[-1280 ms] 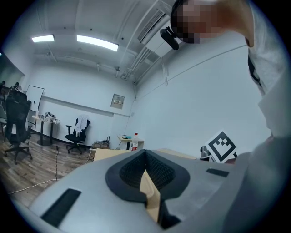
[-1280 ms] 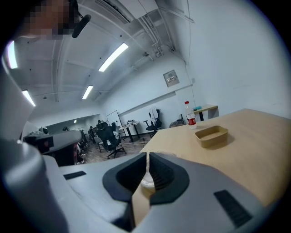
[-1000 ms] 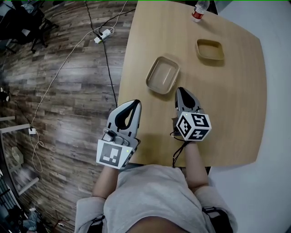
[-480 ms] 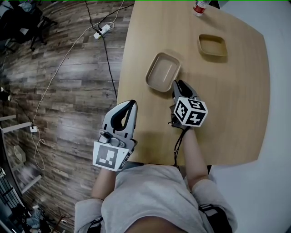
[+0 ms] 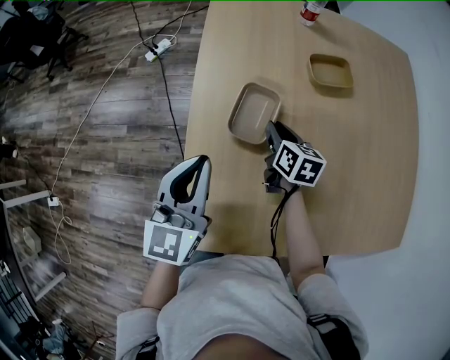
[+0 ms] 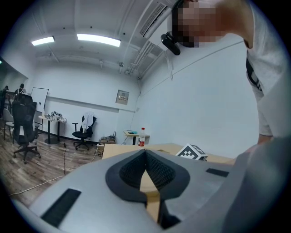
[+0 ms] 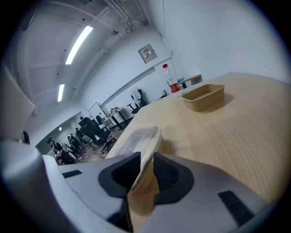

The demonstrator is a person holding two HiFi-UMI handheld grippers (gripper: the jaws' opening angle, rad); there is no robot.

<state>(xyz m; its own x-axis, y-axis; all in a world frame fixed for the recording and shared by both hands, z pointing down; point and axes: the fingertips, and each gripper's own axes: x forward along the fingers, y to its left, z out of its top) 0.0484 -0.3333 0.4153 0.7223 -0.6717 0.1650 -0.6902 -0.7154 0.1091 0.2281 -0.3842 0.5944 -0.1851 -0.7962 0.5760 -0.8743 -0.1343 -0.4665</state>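
Right gripper [image 7: 144, 157] holds its jaws a little apart around the near corner of the shallow tan rectangular tray with a clear lid [image 7: 136, 139], which lies close to the left edge of the pale wooden table [image 5: 351, 176]; bare tabletop stretches to its right and toward the person. Left gripper [image 6: 145, 154], jaws together on nothing, hangs just past that edge over the dark plank floor [image 5: 105, 140]. Well beyond, near the far edge, sit an open tan tray [image 5: 330, 70] and a red-labelled clear bottle [image 5: 310, 10].
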